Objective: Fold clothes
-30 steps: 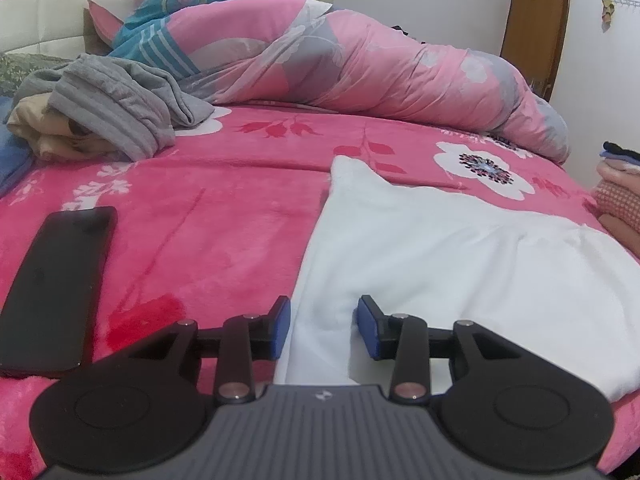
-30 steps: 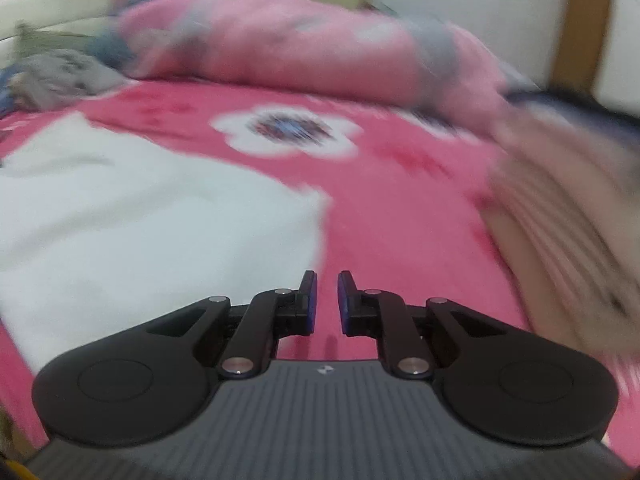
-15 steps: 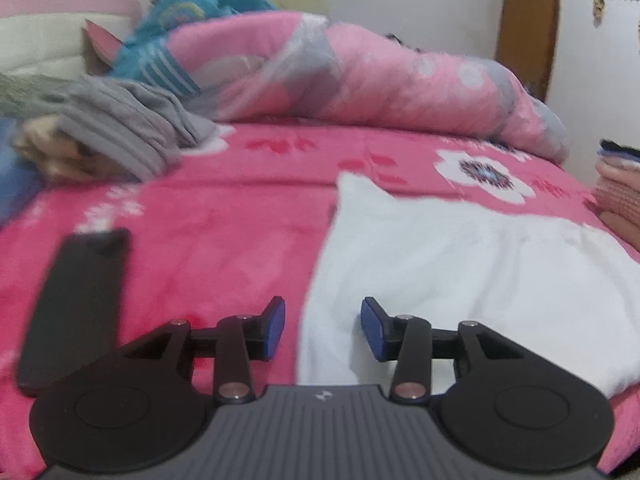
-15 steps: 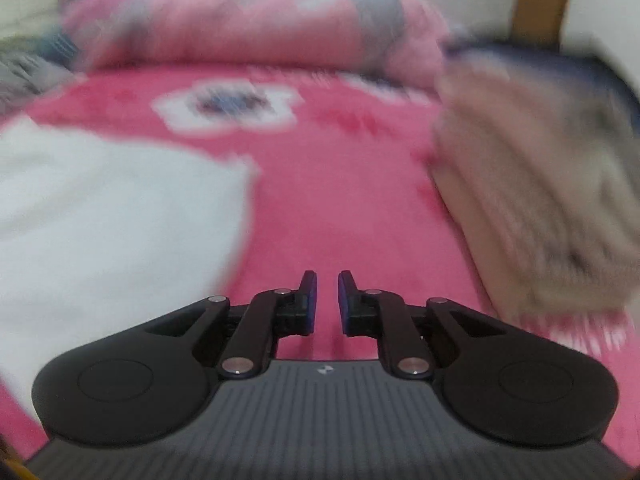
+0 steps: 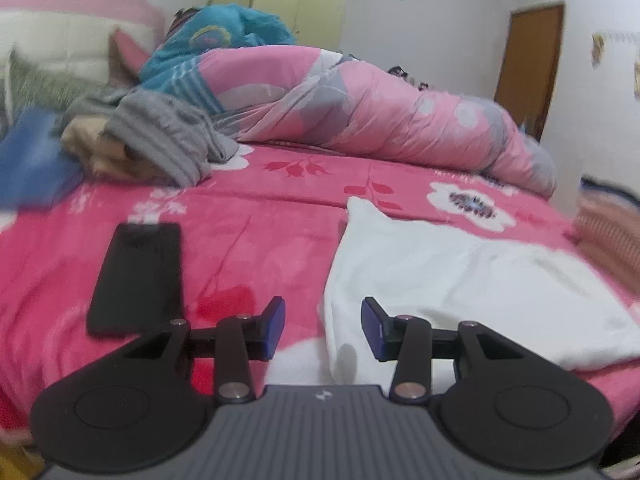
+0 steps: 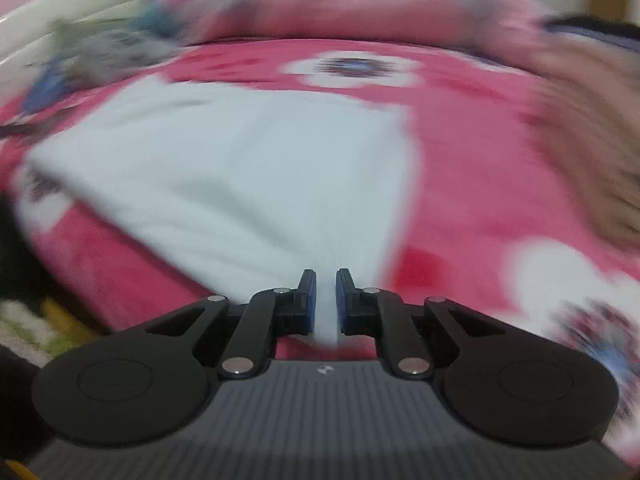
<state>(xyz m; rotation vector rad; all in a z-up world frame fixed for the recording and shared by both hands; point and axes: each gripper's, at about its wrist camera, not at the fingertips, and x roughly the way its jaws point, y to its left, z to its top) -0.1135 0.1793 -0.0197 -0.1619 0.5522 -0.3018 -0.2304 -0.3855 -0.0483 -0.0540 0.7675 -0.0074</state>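
Swinging back over the white cloth [image 6: 248, 168], the right gripper [image 6: 322, 300] is nearly clenched, grasping nothing; the left gripper [image 5: 323, 330] is gaping, released, phone [image 5: 136, 276] at ten o'clock.

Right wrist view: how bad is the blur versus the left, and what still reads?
Right wrist view: heavy motion smear; white garment and pink bedspread read only as colour blocks, the gripper stays sharp. Left wrist view: mild blur at edges; black phone and grey clothes pile legible, fisheye bending throughout.
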